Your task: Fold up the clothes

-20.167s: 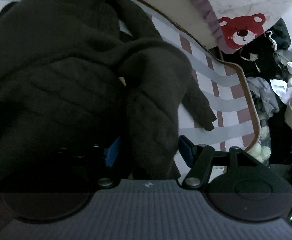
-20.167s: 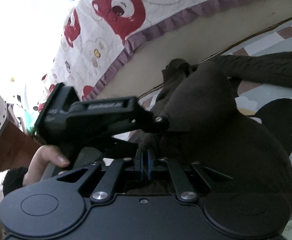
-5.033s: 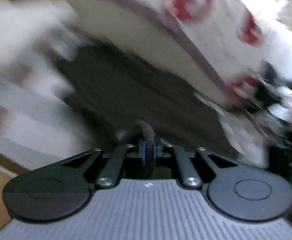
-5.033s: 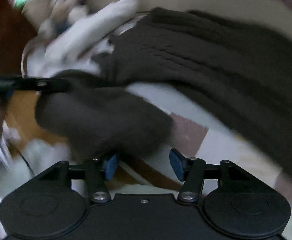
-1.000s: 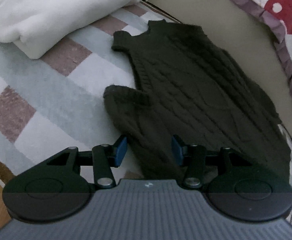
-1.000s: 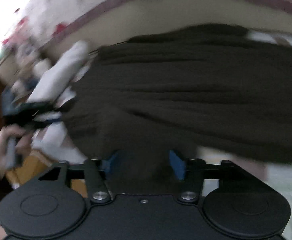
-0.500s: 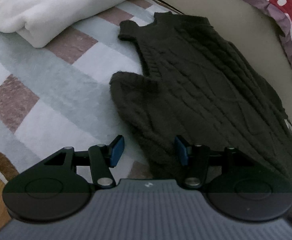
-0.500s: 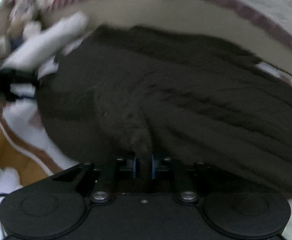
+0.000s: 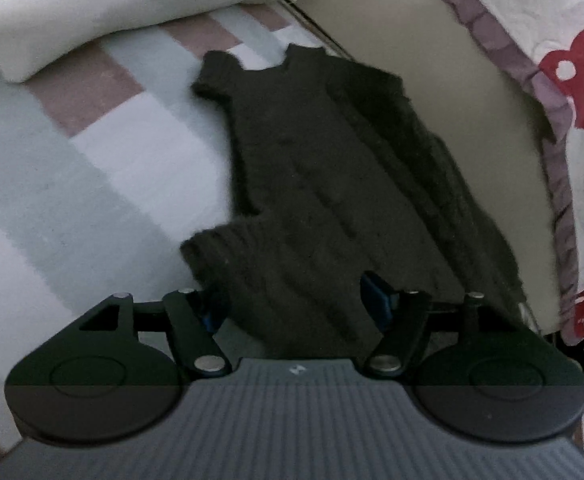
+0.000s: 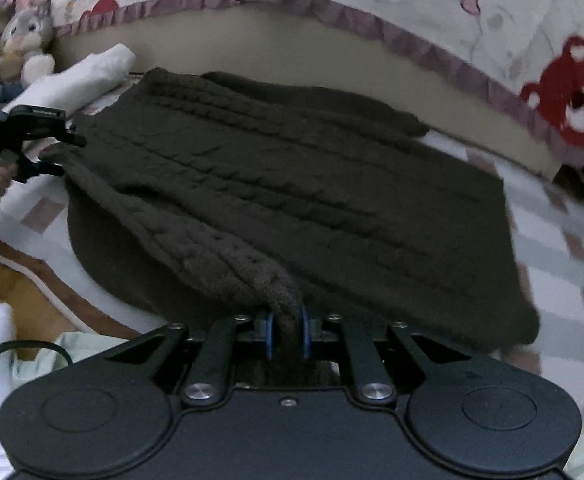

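Right hand-held gripper (image 10: 286, 334) is seen clamped on a sleeve of the dark sweater (image 10: 292, 184), spread flat on the checked rug (image 9: 72, 184); left hand-held gripper (image 9: 292, 308) is held agape. Thick knit could be dragged askew if pulled one-sided.

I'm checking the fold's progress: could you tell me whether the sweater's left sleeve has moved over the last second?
Yes. The sleeve has swung in across the dark sweater, leaving bare more of the checked blanket it covered.
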{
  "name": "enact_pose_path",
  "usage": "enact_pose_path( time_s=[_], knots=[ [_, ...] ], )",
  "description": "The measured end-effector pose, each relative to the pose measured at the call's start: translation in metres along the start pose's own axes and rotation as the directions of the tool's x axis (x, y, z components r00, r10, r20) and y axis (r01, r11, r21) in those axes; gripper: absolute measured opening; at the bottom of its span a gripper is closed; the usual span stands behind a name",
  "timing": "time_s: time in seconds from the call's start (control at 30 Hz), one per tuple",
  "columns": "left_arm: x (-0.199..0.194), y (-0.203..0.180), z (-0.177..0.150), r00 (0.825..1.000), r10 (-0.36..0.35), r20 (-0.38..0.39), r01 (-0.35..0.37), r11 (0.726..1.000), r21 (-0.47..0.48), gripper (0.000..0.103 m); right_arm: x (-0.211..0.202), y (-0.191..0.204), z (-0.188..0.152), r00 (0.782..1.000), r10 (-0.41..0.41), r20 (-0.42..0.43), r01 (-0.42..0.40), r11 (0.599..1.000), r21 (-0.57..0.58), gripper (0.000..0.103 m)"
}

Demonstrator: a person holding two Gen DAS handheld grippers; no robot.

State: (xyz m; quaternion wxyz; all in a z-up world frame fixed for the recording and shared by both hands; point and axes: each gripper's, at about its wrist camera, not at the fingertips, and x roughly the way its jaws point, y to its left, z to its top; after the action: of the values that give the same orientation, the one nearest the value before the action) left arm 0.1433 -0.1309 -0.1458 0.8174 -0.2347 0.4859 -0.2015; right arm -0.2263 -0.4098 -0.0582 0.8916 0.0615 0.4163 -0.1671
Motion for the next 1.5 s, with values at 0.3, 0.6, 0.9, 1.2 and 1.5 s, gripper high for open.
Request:
enact_pose_path(
  time_s=[0.3, 0.6, 0.9, 1.2, 1.5],
  knots=[
    [-0.059, -0.048, -0.029, 0.982, 0.051, 0.184, -0.121, 0.913, 0.39, 0.008, -0.005, -0.024, -0.005, 0.999, 0.051, -0.02, -0.049, 0.997, 0.056, 0.014],
    [-0.136, -0.031, -0.067, 0.973, 0.136, 0.189, -0.202, 0.893, 0.401, 0.005, -0.023, -0.045, -0.004, 0.977, 0.214, -0.016, -0.215, 0.976, -0.022, 0.015],
    [-0.087, -0.016, -0.066, 0.966, 0.234, 0.107, -0.257, 0.902, 0.346, 0.006, 0.009, -0.133, -0.017, 0.993, 0.118, -0.029, -0.106, 0.957, 0.271, 0.022],
    [-0.08, -0.016, -0.071, 0.966, 0.249, 0.064, -0.256, 0.912, 0.32, 0.006, 0.029, -0.254, -0.06, 0.999, -0.033, -0.012, 0.027, 0.502, 0.865, 0.062],
    [-0.066, -0.012, -0.065, 0.97, 0.244, 0.011, -0.239, 0.936, 0.26, 0.008, 0.066, -0.26, -0.062, 1.0, -0.012, -0.029, 0.031, 0.474, 0.88, 0.062]
  ],
)
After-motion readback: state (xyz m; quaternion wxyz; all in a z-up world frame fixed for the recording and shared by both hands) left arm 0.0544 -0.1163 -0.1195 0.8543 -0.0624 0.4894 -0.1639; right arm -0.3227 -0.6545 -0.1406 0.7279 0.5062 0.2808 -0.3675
